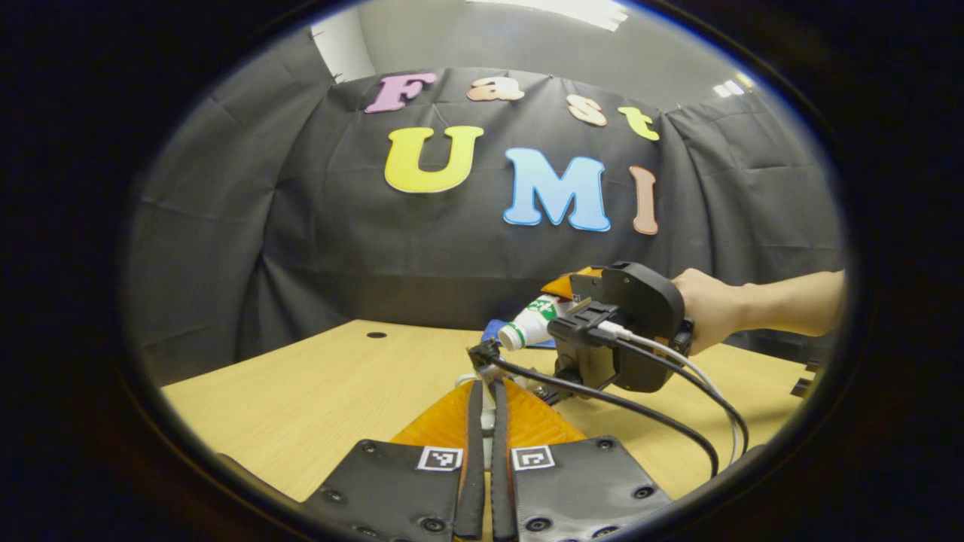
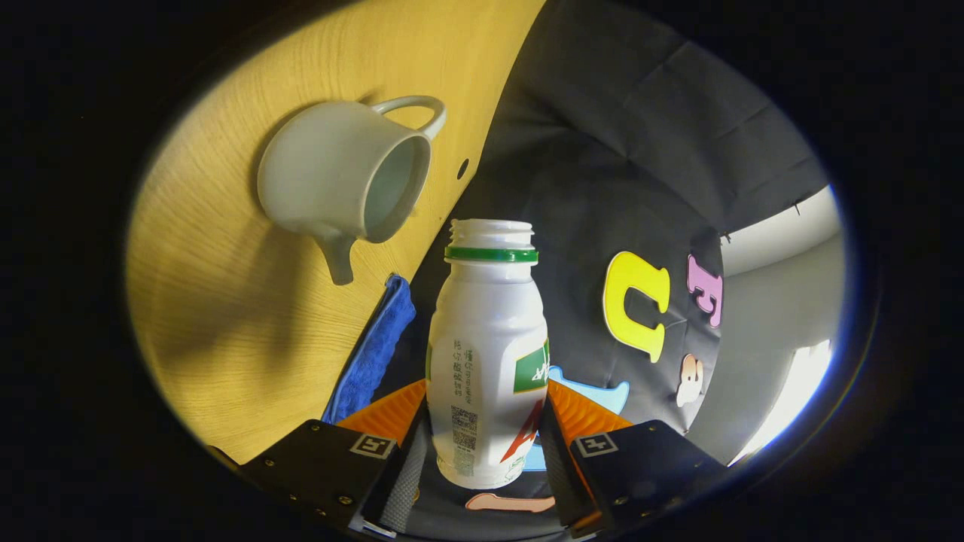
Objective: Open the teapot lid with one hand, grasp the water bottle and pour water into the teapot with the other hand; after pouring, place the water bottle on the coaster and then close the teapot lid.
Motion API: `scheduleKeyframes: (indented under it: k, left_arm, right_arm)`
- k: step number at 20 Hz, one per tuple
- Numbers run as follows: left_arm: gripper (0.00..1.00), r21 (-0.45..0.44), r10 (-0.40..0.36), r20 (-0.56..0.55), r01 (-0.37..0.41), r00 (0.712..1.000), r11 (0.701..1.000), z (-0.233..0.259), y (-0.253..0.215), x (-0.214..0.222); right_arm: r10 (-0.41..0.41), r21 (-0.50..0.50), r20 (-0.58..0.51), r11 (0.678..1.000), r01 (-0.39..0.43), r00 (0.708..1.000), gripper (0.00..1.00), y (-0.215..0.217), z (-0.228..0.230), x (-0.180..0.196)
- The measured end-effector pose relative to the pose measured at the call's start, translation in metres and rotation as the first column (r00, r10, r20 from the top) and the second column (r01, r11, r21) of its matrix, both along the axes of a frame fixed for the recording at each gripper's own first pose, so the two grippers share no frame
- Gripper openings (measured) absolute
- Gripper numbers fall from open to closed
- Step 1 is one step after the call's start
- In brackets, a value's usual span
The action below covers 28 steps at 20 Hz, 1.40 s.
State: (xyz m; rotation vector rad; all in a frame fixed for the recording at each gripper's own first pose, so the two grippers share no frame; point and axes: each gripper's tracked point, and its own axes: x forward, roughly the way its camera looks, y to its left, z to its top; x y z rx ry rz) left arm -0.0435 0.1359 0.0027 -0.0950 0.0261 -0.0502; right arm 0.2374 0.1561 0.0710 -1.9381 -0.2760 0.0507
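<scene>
Black cloth hangs behind a pale wooden table [image 1: 301,391] in the booth. Judging by how things lie, the task is around its middle: the teapot [image 2: 339,181] stands on the table with its mouth uncovered, so the lid is off, and the water bottle [image 2: 488,354] is lifted and tipped over sideways, its uncapped neck aimed toward the pot. No stream of water can be made out, so I cannot say whether pouring is under way or nearly finished. Left to do, it seems: end the pour, set the bottle on the coaster, close the lid.

The right gripper [image 2: 486,444] is clamped on the bottle's lower body, both fingers pressing its sides; in the left gripper view a hand [image 1: 708,309] holds it rolled over, forearm reaching in from the table's right edge. A blue cloth-like pad [image 2: 373,346], possibly the coaster, lies near the far edge of the table just behind the teapot.

The left gripper [image 1: 487,436] hovers above the table with its fingers drawn nearly together; something small and white sits between their tips, probably the lid, though I cannot tell for certain.
</scene>
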Motion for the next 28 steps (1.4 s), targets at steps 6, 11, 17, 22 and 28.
scheduleKeyframes:
  k: [6,11,17,22,28]
  left_arm:
    - [0.14,-0.014,0.007,0.012,-0.007,1.0,1.0,0.002,0.004,-0.003]
    - [0.14,-0.031,0.015,0.022,-0.015,1.0,0.999,0.006,0.006,0.001]
    - [0.14,-0.033,-0.01,0.081,0.013,0.997,0.999,0.037,-0.004,0.04]
    - [0.14,0.024,-0.077,0.067,0.076,0.995,0.997,0.05,-0.025,0.117]
    - [0.1,0.055,-0.067,-0.038,0.069,0.997,0.996,0.004,-0.029,0.182]
  right_arm:
    - [0.039,0.231,-0.077,0.973,-0.02,0.996,0.71,-0.004,-0.009,-0.002]
    - [0.084,0.559,-0.164,0.829,0.022,0.983,0.72,-0.024,-0.009,-0.017]
    - [0.148,0.871,-0.221,0.474,0.127,0.964,0.71,-0.087,0.001,-0.062]
    - [0.308,0.97,-0.243,0.069,0.233,0.92,0.71,-0.114,0.002,-0.103]
    - [0.273,0.975,-0.205,-0.027,0.22,0.94,0.71,-0.158,-0.008,-0.101]
